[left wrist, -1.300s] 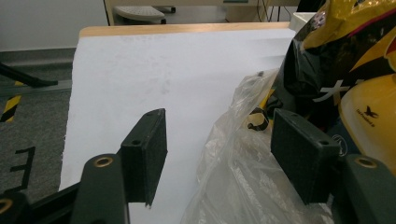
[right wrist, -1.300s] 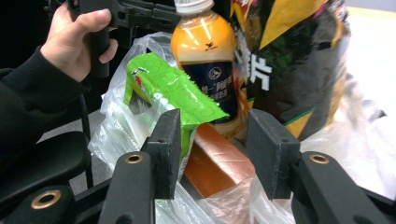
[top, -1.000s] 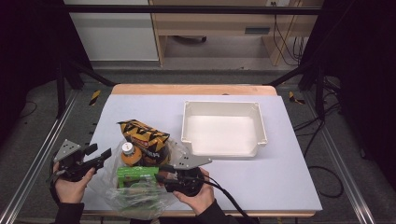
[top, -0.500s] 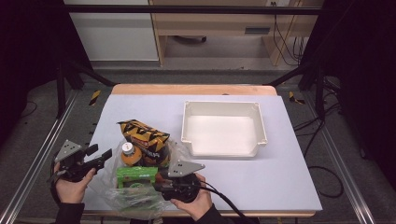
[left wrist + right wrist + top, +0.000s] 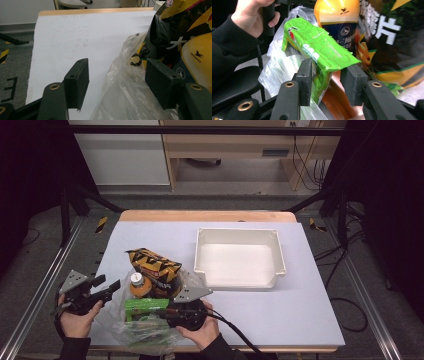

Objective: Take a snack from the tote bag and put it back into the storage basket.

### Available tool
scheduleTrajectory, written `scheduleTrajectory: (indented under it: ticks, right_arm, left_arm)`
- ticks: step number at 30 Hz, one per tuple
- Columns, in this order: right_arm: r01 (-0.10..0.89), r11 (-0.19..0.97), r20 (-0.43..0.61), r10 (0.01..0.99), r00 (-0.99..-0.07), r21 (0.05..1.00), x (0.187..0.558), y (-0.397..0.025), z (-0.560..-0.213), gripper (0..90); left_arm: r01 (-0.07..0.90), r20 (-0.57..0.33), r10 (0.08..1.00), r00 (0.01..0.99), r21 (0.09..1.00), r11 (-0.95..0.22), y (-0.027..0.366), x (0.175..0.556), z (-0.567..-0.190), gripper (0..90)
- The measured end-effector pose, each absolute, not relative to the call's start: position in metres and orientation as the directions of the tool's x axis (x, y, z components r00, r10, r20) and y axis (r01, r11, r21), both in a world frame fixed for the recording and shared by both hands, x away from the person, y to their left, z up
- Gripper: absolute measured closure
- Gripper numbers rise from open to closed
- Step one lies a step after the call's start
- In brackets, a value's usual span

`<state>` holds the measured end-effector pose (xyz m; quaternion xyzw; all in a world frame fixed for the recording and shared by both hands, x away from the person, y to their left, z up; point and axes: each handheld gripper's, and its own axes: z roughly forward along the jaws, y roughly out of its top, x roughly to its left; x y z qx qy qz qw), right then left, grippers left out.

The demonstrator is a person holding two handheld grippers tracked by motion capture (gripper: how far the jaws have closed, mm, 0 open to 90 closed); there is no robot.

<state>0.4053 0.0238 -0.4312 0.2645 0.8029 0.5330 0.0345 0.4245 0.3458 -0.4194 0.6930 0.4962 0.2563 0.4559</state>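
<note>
Snack packet (image 5: pixel 319 50), the green one, sits at the near end of the surface (image 5: pixel 310 310) on the clear plastic bag (image 5: pixel 142 332), right by the orange bottle (image 5: pixel 139 286) and the black-and-yellow chip bag (image 5: pixel 152 265). Your right tongs (image 5: pixel 326 81) are part open around its near end, not clamped yet, looks like. Left tongs (image 5: pixel 122 80) are wide open with bag film between them, holding nothing. Risk: close now and you'll probably pinch bag film along with the packet, so the whole pile drags. In the right gripper view the packet's long axis runs away from the tongs, tilted up toward the other hand (image 5: pixel 253 16).
</note>
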Motion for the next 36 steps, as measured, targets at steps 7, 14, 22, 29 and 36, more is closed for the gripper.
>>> scheduleTrajectory:
  ticks: [7,14,22,29,36]
  right_arm:
    - [0.406,0.303,0.25,0.444,-0.861,0.862,0.409,0.033,-0.436,62.8]
    - [0.405,0.295,0.272,0.403,-0.874,0.865,0.408,0.031,-0.434,74.9]
    - [0.371,0.27,0.246,0.402,-0.882,0.888,0.403,0.026,-0.422,76.4]
    - [0.314,0.233,0.198,0.414,-0.888,0.92,0.398,0.017,-0.399,76.6]
    - [0.279,0.212,0.166,0.432,-0.887,0.937,0.399,0.004,-0.379,76.5]
  left_arm:
    - [0.454,-0.097,0.921,0.377,0.886,-0.093,0.346,0.424,-0.419,35.3]
    - [0.457,-0.095,0.919,0.382,0.884,-0.099,0.344,0.424,-0.419,34.6]
    - [0.452,-0.089,0.918,0.386,0.886,-0.104,0.343,0.424,-0.419,33.8]
    - [0.452,-0.089,0.919,0.384,0.886,-0.103,0.344,0.424,-0.419,33.7]
    - [0.451,-0.089,0.919,0.383,0.887,-0.102,0.344,0.424,-0.418,33.6]
